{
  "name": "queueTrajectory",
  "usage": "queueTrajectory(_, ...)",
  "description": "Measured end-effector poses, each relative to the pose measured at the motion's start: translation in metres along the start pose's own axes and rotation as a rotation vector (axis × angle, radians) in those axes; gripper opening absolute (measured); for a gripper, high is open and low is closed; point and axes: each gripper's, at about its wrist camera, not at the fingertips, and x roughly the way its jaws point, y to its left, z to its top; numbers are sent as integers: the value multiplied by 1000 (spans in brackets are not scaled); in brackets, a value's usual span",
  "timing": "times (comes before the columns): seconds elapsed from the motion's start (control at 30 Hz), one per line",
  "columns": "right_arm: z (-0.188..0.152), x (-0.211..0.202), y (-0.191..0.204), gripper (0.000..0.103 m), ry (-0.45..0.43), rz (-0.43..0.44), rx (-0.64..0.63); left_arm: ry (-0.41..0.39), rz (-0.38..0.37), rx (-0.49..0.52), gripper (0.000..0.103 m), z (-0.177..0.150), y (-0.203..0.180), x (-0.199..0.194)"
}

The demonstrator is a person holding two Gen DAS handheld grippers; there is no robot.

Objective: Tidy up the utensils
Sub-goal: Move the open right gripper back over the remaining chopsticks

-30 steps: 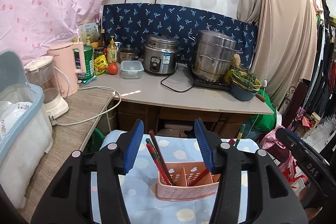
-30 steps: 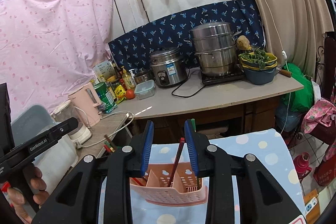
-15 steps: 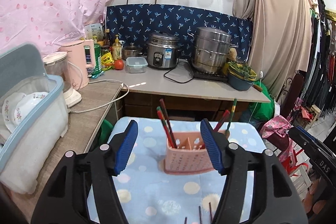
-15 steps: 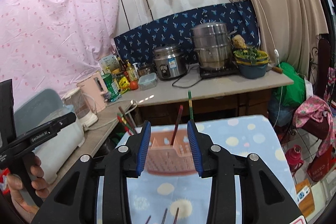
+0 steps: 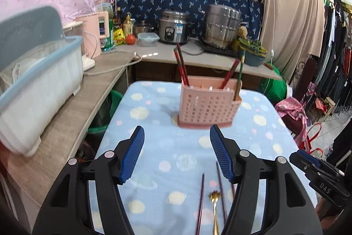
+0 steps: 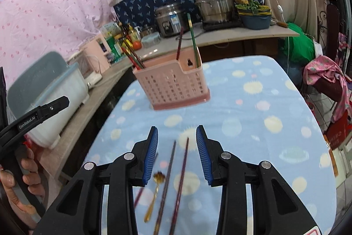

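We hold both grippers low over the pale blue spotted cloth (image 6: 275, 89) that covers the table; our left gripper (image 5: 177, 153) has its blue-padded jaws spread wide with nothing between them, and our right gripper (image 6: 177, 152) stands about half open, also empty. The pink perforated plastic utensil caddy (image 6: 176, 85) sits upright near the middle of the cloth, well ahead of both grippers, and already carries several red chopsticks (image 5: 182, 66) and one green-tipped stick (image 6: 193, 41) leaning in its compartments. What remains lies loose on the cloth just under us: two dark long chopsticks (image 6: 176, 180) side by side between the right jaws, a small gold metal spoon (image 6: 155, 191) beside them toward the left pad, and another dark stick (image 6: 140, 191) partly hidden under that pad. We judge the next pick to be the risky part: the chopsticks are thin, lie flat on soft cloth, and sit close together, so closing could catch both or pinch the fabric; a stick gripped far from its middle may swing and miss a compartment, and a hard nudge could tip the light caddy
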Motion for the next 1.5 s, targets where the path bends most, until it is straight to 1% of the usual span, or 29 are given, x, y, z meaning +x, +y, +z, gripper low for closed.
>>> queueTrajectory(0.13, -31, 1, -1, 35, 38, -29, -6, 45, 19, 22, 59, -31, 0, 2)
queueTrajectory(0.2, -46, 3, -1, 35, 63, -29, -2, 82, 14, 13, 59, -47, 2, 6)
queueTrajectory(0.3, -66, 4, 2, 35, 83, -59, -30, 135, 4, 0, 59, -70, 4, 11)
queueTrajectory(0.4, -85, 8, 5, 35, 116, -60, -40, 182, -2, -2, 59, -93, 3, 15)
queueTrajectory(0.6, -116, 19, 10, 35, 176, -66, -60, 261, -13, 7, 59, -137, -4, 21)
queueTrajectory(0.73, -130, 24, 15, 35, 201, -65, -80, 295, -23, 15, 59, -158, -8, 23)
queueTrajectory(0.87, -139, 28, 19, 34, 218, -65, -93, 315, -20, 30, 59, -171, -11, 23)
queueTrajectory(1.13, -146, 34, 20, 32, 234, -73, -103, 348, -28, 45, 59, -182, -16, 25)
queueTrajectory(1.2, -148, 35, 22, 31, 237, -75, -109, 355, -31, 48, 59, -185, -17, 26)
queueTrajectory(1.27, -149, 36, 23, 26, 240, -78, -114, 361, -33, 53, 59, -187, -19, 26)
queueTrajectory(1.5, -155, 39, 22, 22, 258, -78, -111, 381, -44, 60, 60, -195, -22, 25)
